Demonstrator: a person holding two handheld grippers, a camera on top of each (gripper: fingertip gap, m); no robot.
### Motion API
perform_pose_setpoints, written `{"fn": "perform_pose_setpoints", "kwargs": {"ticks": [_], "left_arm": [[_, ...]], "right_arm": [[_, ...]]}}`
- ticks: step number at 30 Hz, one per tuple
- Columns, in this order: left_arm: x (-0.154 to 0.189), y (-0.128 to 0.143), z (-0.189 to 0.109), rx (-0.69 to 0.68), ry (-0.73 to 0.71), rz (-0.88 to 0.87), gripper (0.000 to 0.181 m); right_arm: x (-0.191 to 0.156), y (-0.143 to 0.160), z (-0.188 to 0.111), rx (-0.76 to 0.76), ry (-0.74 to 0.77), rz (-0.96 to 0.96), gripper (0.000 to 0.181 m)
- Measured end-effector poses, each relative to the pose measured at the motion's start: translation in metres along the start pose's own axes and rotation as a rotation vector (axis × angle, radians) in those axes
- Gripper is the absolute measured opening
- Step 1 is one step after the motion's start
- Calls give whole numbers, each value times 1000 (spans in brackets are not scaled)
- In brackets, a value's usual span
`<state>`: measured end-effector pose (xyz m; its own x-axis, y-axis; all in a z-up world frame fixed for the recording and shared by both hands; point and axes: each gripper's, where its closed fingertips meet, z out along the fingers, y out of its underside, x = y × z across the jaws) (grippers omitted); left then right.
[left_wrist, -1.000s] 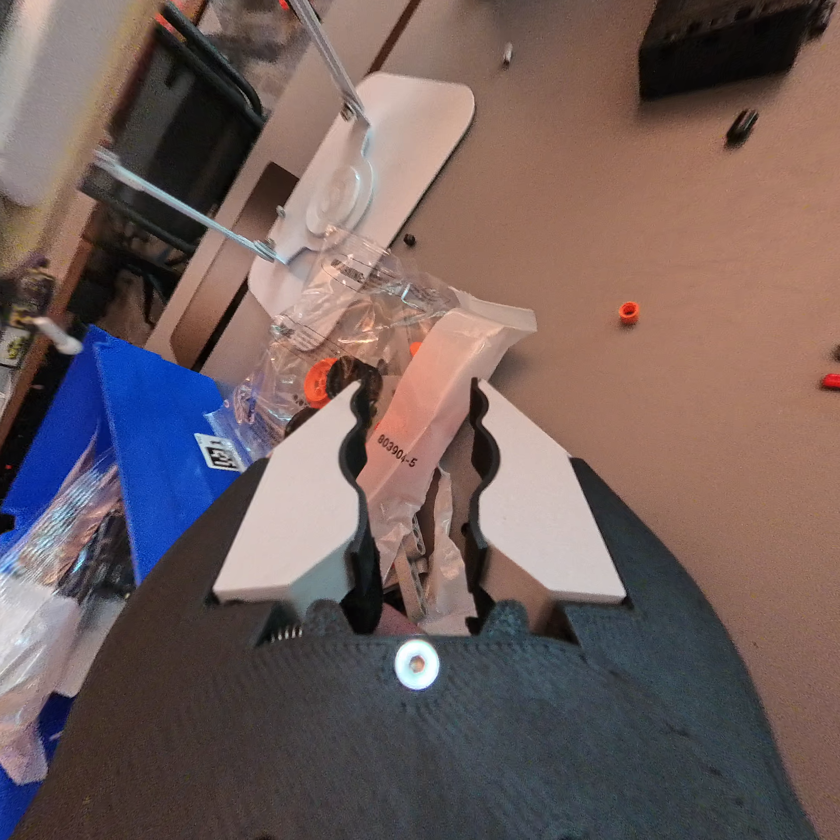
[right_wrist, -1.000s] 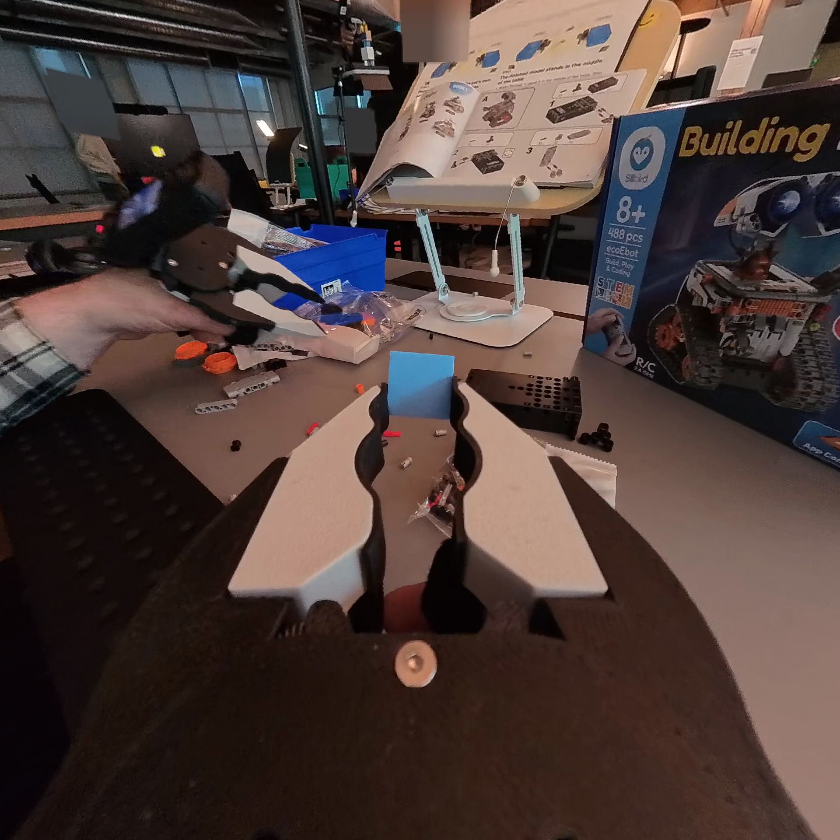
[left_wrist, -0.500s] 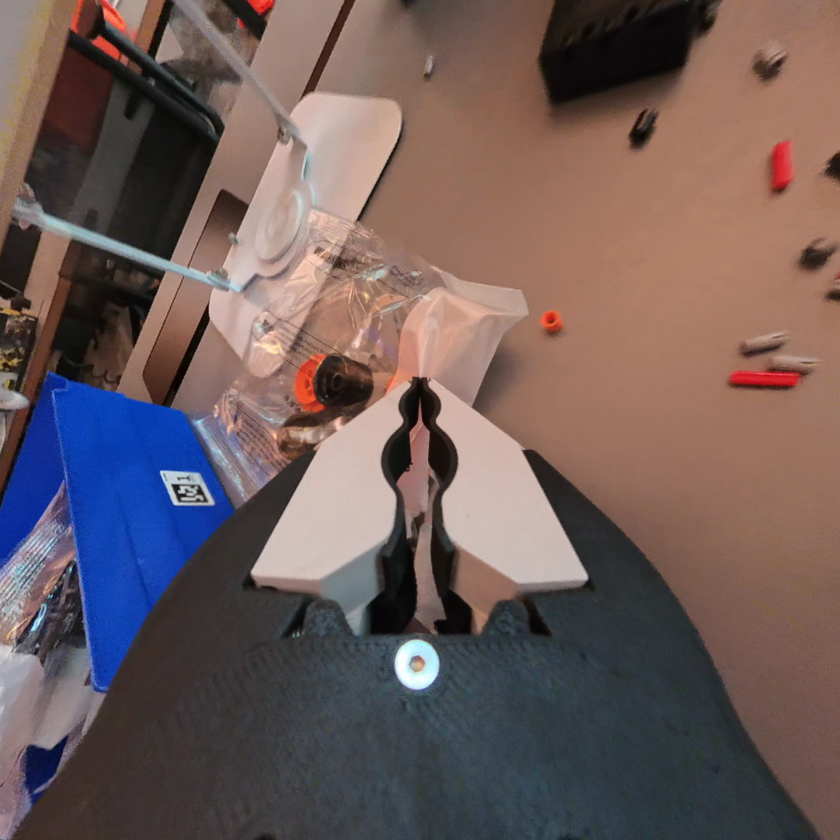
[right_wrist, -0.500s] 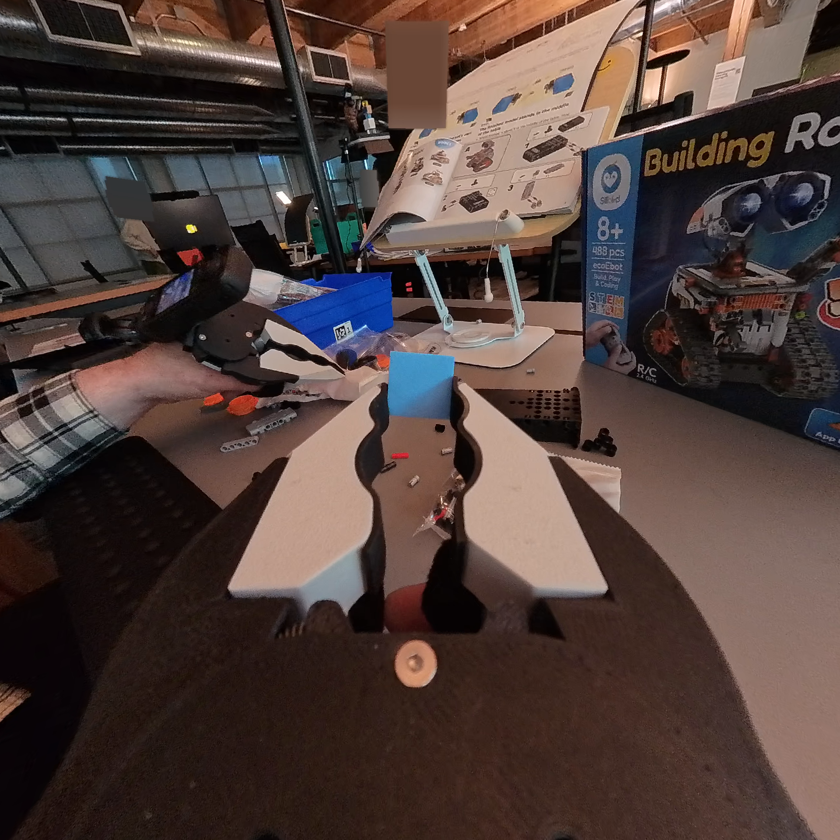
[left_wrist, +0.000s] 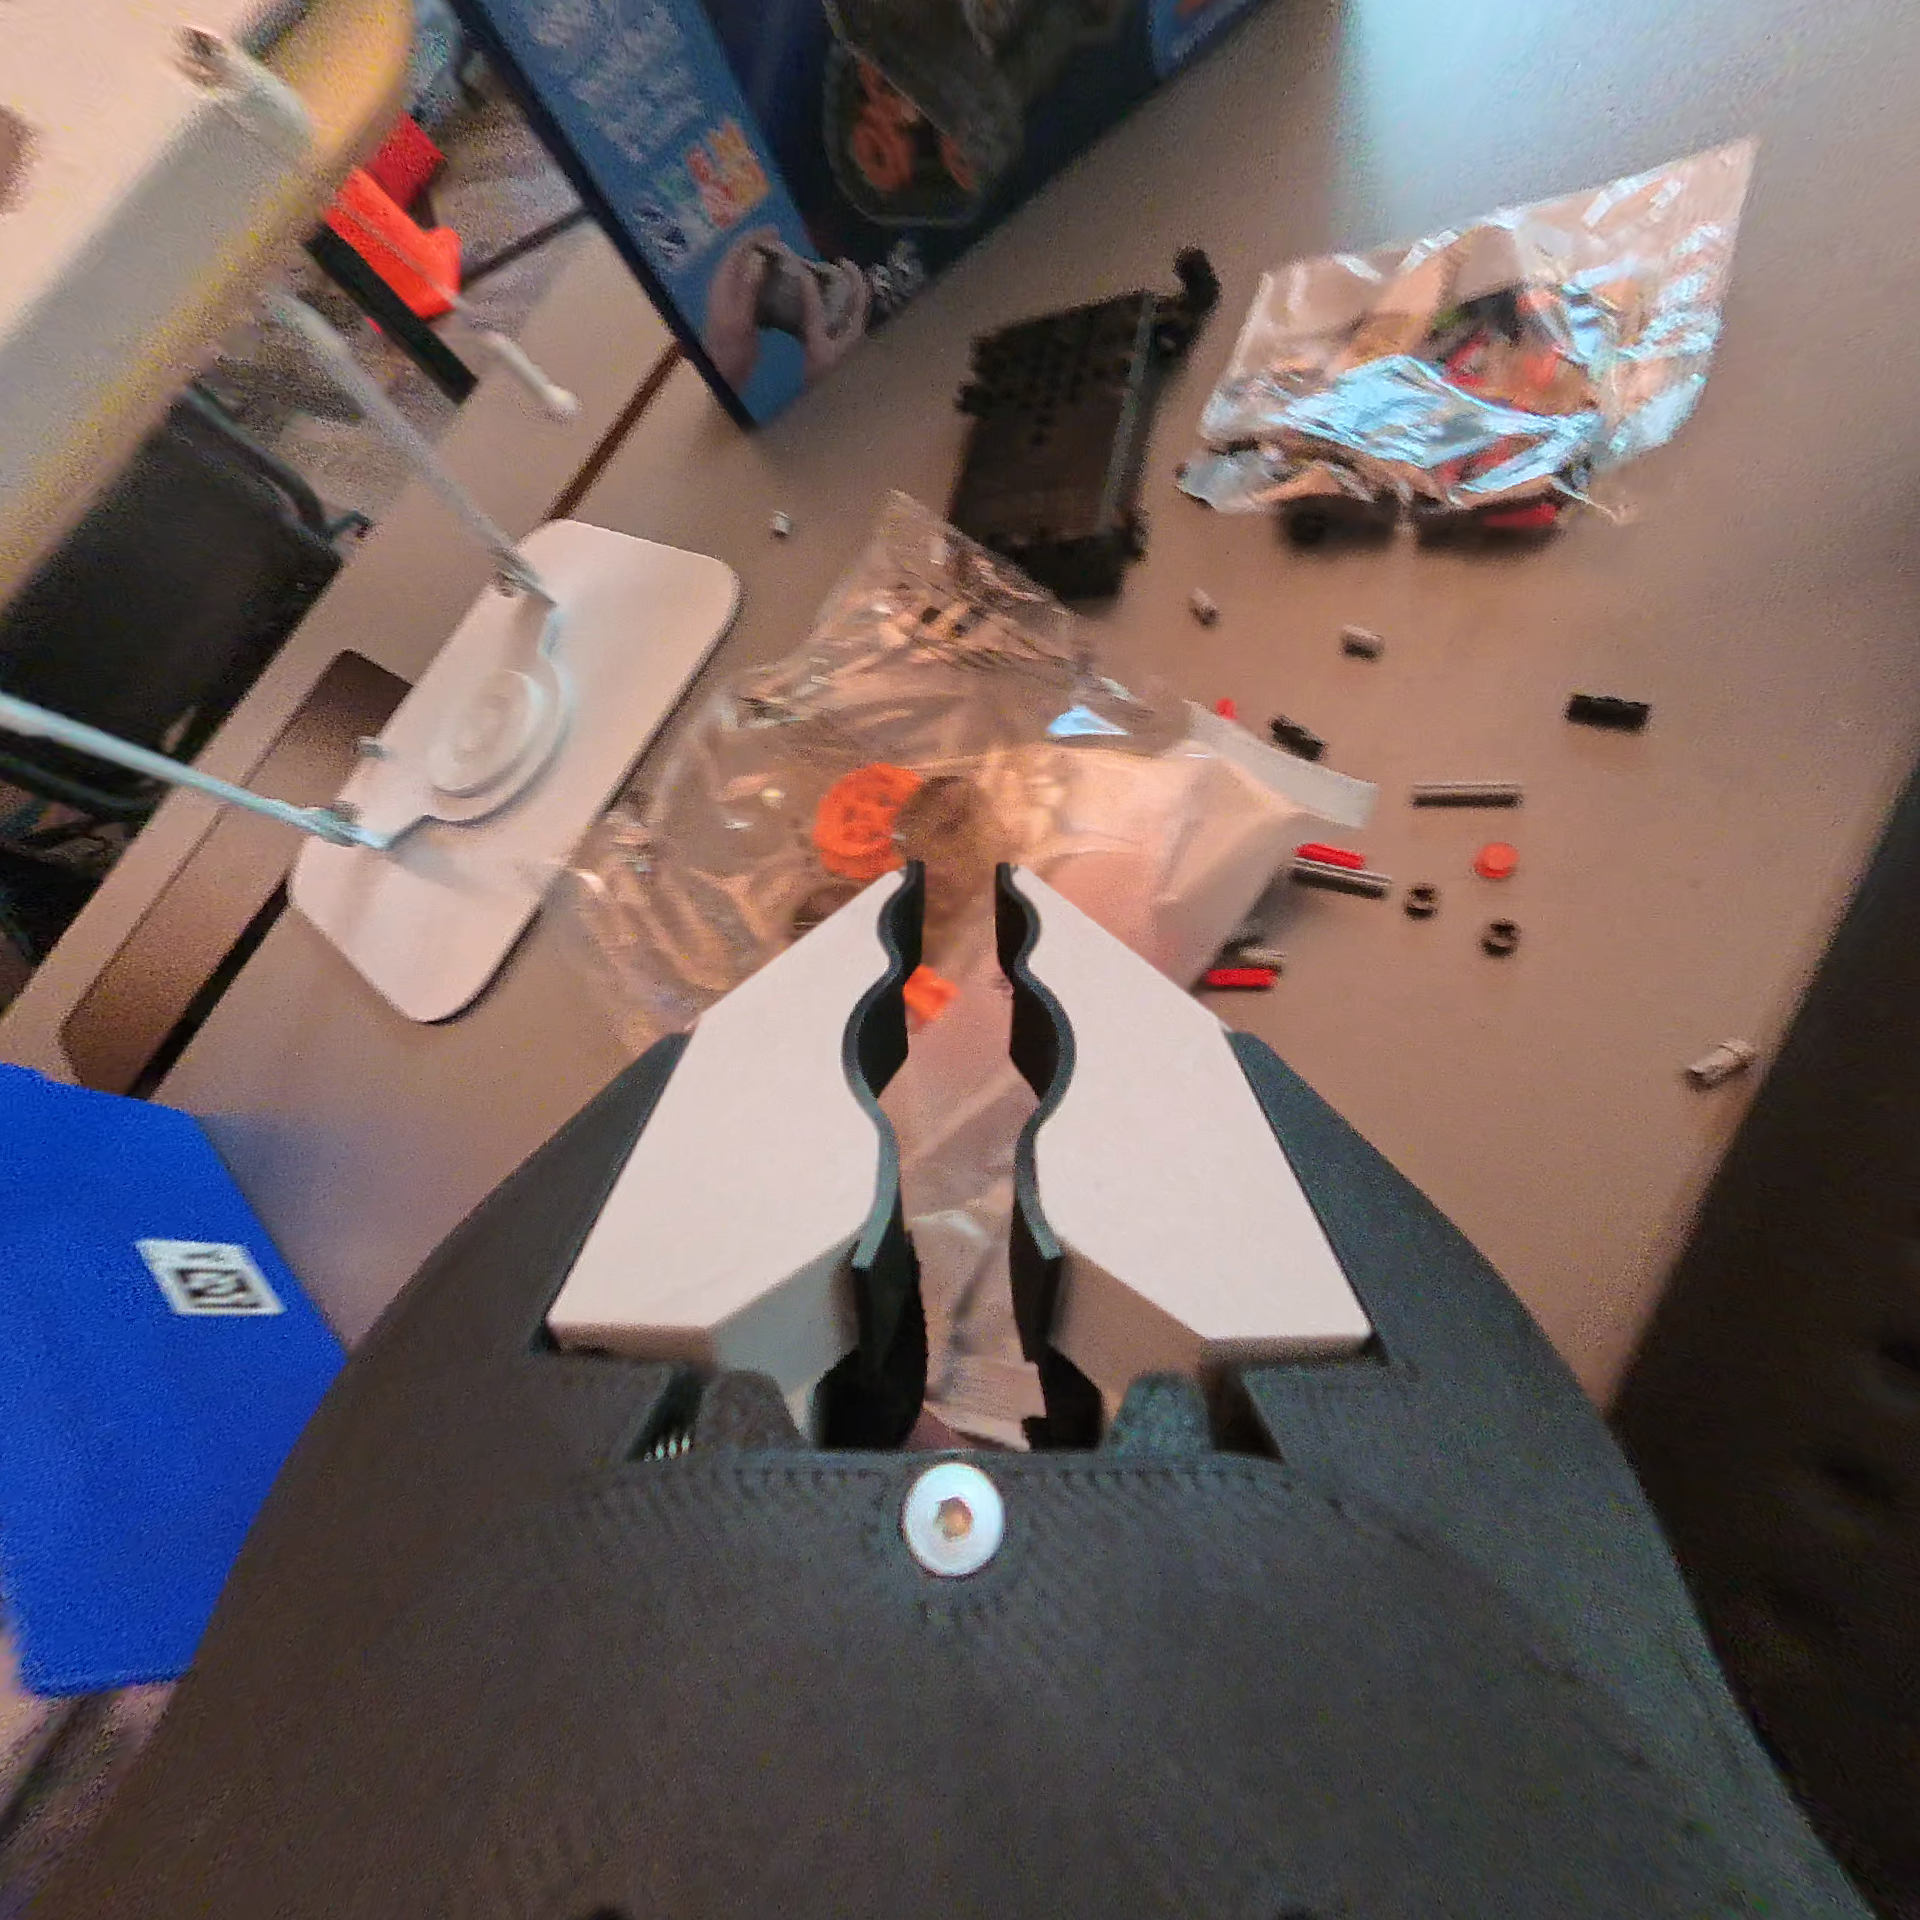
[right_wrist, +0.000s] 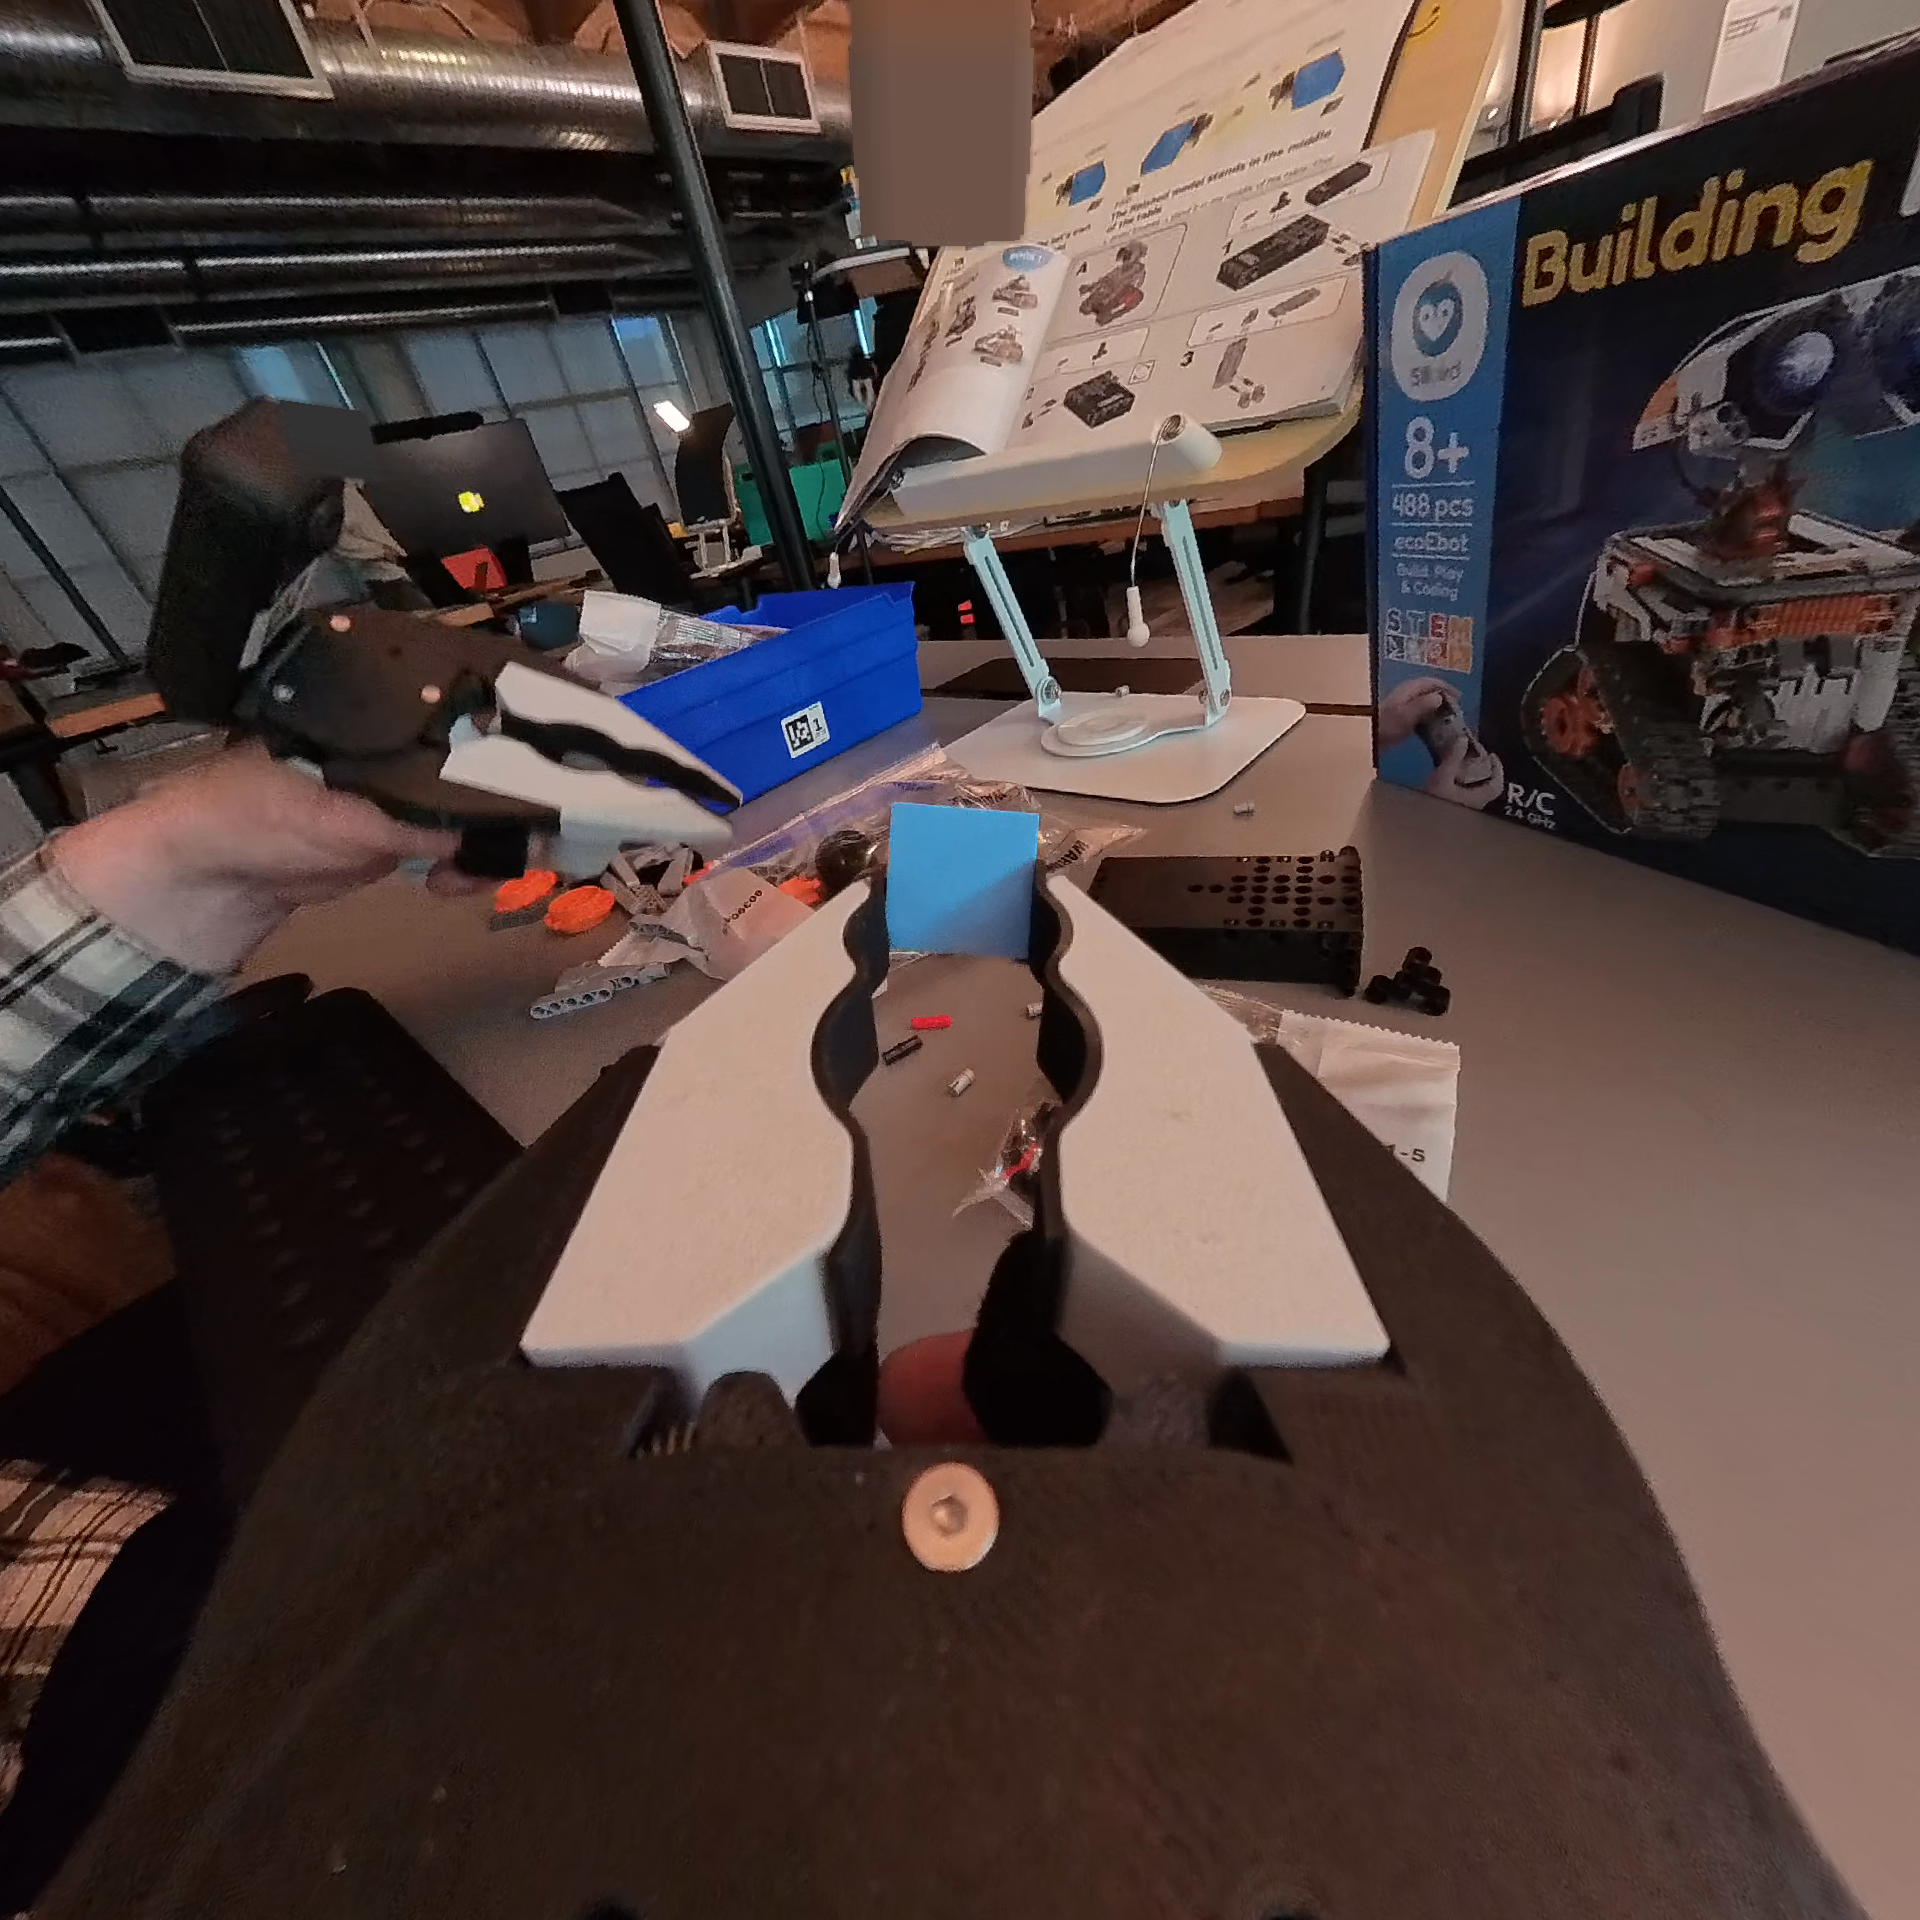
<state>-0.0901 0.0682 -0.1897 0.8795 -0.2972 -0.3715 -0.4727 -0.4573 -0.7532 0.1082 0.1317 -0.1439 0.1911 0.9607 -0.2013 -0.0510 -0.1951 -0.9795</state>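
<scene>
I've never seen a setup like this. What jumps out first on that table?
The right tongs pinch a flat bright blue square tile upright at their tips. Behind it, on the right, stands a big blue toy-robot kit box, with an open instruction booklet on a white stand to its left. The left tongs hover, slightly open, over crinkled clear plastic bags of orange and black parts.

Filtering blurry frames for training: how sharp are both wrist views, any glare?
Left wrist view: motion-blurred throughout, glare on the clear plastic bag and crinkled bag. Right wrist view: mostly sharp, but the left gripper and hand are smeared; fisheye bends the kit box.
</scene>
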Motion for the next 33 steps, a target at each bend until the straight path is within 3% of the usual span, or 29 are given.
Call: {"fn": "perform_pose_setpoints", "kwargs": {"ticks": [5,9,11,20,24,27,33], "left_arm": [[-41,-2,17,0,10,-16,15],[-48,42,56,-204,-13,41,10],[-46,46,63,-183,-12,-48,7],[-45,54,47,-181,-15,-204,15],[-42,76,51,-249,-14,-224,4],[-44,75,50,-227,-2,-233,4],[-57,29,37,-3,-8,-187,8]], "right_arm": [[-1,-3,-2,17,-13,8,25],[-1,1,3,-22,2,-8,26],[-7,8,11,-82,10,-66,26],[-64,24,122,-323,-156,-242,26],[-54,56,166,-518,-130,-376,26],[-41,77,181,-608,-123,-387,26],[-39,62,178,-599,-176,-322,26]]}}
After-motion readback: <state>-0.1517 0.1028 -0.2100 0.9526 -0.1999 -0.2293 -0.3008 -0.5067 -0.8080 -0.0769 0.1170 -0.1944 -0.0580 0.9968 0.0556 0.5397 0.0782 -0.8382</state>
